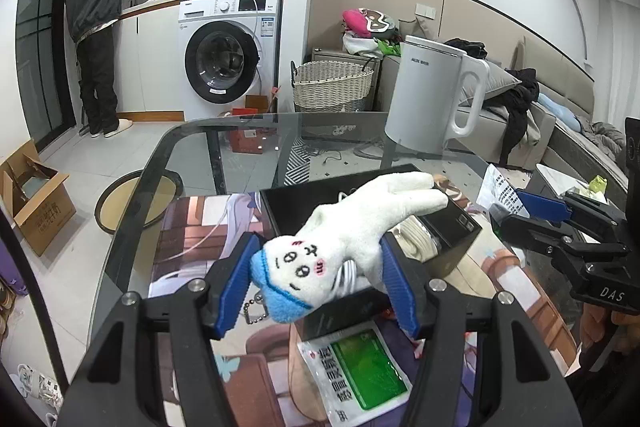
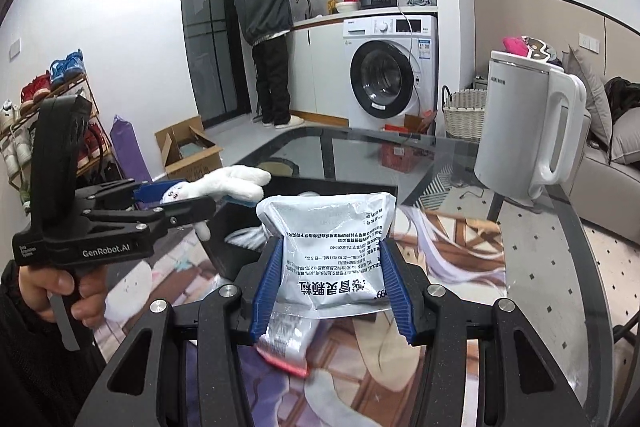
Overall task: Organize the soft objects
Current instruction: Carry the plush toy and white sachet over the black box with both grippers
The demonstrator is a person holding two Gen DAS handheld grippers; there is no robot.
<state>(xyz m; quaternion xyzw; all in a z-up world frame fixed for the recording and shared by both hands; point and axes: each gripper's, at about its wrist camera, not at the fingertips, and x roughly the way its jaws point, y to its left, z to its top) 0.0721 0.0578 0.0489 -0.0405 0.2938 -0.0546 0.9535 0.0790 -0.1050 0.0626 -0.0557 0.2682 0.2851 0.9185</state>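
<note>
My left gripper (image 1: 316, 267) is shut on a white plush toy (image 1: 352, 227) with a blue cap and a bead chain, held above a black open box (image 1: 304, 199) on the glass table. The toy also shows in the right wrist view (image 2: 228, 185), in the left gripper (image 2: 172, 201). My right gripper (image 2: 330, 281) is shut on a silver-white soft pouch (image 2: 332, 251) with printed text, held just right of the box (image 2: 236, 227). The right gripper shows at the right of the left wrist view (image 1: 532, 213). White cable lies inside the box.
A green-and-white pouch (image 1: 356, 367) lies on the printed mat (image 1: 188, 247) under my left gripper. A small clear packet (image 2: 286, 343) with a red edge lies under my right gripper. A white kettle (image 2: 528, 131) stands at the table's far right. A person stands at the counter.
</note>
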